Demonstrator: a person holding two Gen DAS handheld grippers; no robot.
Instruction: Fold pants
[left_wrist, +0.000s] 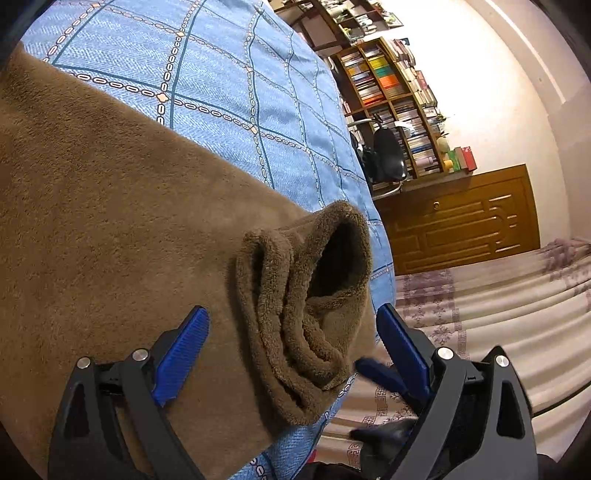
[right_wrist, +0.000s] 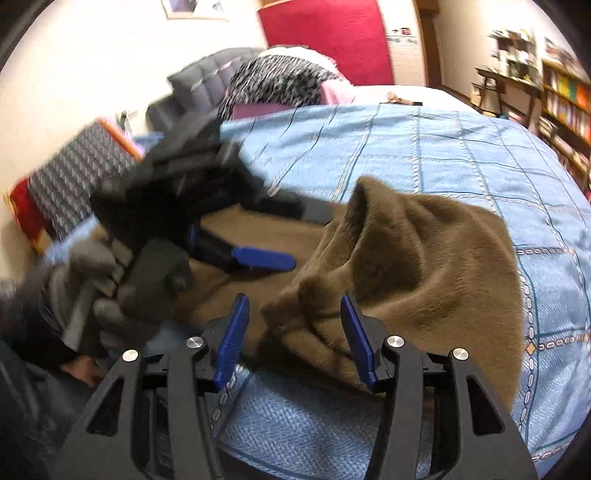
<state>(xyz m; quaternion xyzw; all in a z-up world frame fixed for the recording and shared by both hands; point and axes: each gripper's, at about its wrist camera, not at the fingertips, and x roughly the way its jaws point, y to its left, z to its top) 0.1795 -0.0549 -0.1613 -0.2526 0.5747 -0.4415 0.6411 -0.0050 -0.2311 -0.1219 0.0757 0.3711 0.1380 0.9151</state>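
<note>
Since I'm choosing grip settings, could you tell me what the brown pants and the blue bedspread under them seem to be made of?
The brown pants look like soft fleece or plush: a matte, fuzzy nap, looped pile at the rolled opening, thick rounded folds. The blue bedspread looks like a flat woven cotton-type fabric, with a fine diagonal weave texture and a printed chain-line check; the fibre itself cannot be told.

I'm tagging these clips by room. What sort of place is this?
Most likely a bedroom in a home: the pants lie on a bed with a blue quilt, pillows are piled at its head, and a bookshelf stands against the wall.
</note>
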